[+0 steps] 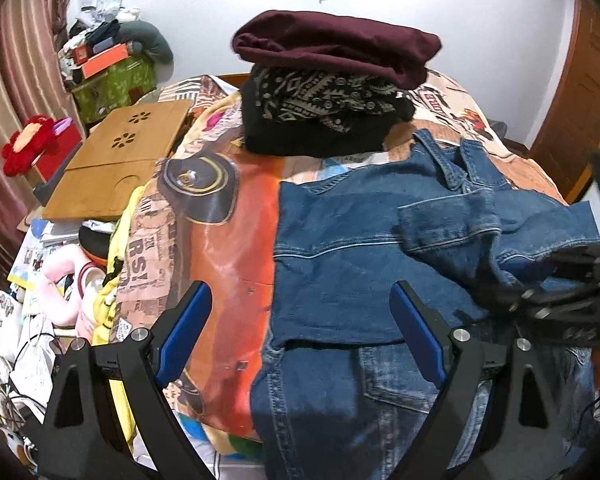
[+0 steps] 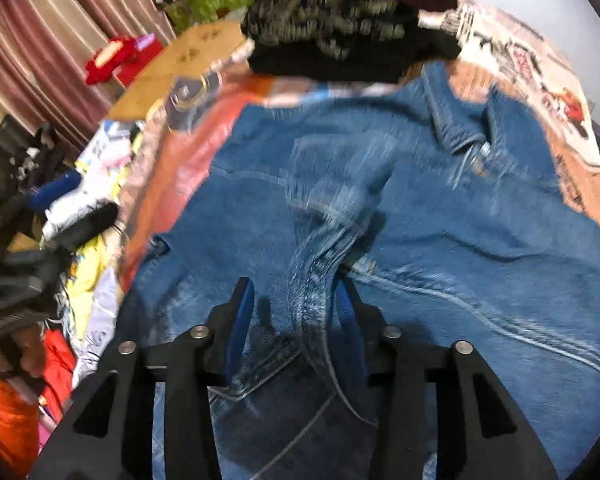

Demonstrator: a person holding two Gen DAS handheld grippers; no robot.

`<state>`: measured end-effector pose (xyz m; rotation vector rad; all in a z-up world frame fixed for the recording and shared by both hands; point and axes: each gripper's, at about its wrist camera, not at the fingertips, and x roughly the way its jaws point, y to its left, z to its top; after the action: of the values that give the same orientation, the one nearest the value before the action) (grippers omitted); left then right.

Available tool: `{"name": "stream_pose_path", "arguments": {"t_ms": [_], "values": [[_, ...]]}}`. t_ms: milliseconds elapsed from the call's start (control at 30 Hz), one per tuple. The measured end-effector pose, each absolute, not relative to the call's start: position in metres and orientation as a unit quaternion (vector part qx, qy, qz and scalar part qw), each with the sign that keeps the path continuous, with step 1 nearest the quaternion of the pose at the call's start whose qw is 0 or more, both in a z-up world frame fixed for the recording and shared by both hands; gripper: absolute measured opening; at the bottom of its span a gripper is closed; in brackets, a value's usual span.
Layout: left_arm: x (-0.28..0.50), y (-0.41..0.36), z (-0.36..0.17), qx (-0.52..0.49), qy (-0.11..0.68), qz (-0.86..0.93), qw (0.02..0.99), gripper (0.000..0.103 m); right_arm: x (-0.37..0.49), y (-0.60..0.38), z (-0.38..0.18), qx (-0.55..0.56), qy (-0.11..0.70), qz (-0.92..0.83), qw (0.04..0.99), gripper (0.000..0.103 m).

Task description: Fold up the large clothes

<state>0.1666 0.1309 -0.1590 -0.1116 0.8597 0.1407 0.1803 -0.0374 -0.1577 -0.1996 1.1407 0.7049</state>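
On the printed bedspread [image 1: 220,248] a blue denim jacket [image 1: 340,280] lies spread across the near and right part of the bed, collar [image 1: 452,168] toward the far side, one sleeve [image 1: 480,220] folded over its body from the right. The lower part of the jacket reaches the bottom edge of the left wrist view.

Above its left edge hangs the left gripper [image 1: 302,312], pointing steeply down, its blue-padded fingers [image 1: 184,332] spread wide with nothing between them; one finger is over the orange bedspread, the other over the denim.

The right gripper [image 2: 296,304] is low over the middle of the jacket. Its jaws stand partly apart, and a raised ridge of denim [image 2: 312,280] runs up between the pads. That view is blurred, so whether the pads press the cloth is unclear; they appear to stand free of it. In the left wrist view the same gripper shows as a dark body at the right edge, over the folded sleeve.

Beyond the collar sits a stack of folded clothes: a maroon garment [image 1: 336,44] on top, a black patterned one [image 1: 324,100] beneath. To the left of the bed is a wooden lap tray [image 1: 116,160], then a red box with a red plush flower [image 1: 28,148], a green patterned box [image 1: 112,88] heaped with odds and ends, and striped curtains [image 1: 16,64]. Loose items, yellow and pink among them, crowd the near left side.
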Motion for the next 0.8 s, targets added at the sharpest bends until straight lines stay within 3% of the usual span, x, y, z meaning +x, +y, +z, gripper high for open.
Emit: {"name": "stream_pose_path", "arguments": {"t_ms": [133,333,467,800], "values": [[0.171,0.111,-0.152,-0.043,0.413,0.049,0.909,0.090,0.180,-0.059,-0.125,-0.070,0.485,0.324,0.809,0.054],[0.191,0.067,-0.143,-0.027,0.418,0.002,0.908,0.090,0.183,-0.117,-0.092,-0.052,0.421,0.272,0.864,0.055],[0.211,0.040,-0.144,-0.039,0.433,-0.035,0.900,0.090,0.185,-0.162,-0.090,-0.052,0.401,0.212,0.890,0.061],[0.274,0.001,-0.202,-0.085,0.518,-0.029,0.850,0.088,0.167,-0.266,-0.124,0.003,0.435,0.101,0.895,0.062]]}}
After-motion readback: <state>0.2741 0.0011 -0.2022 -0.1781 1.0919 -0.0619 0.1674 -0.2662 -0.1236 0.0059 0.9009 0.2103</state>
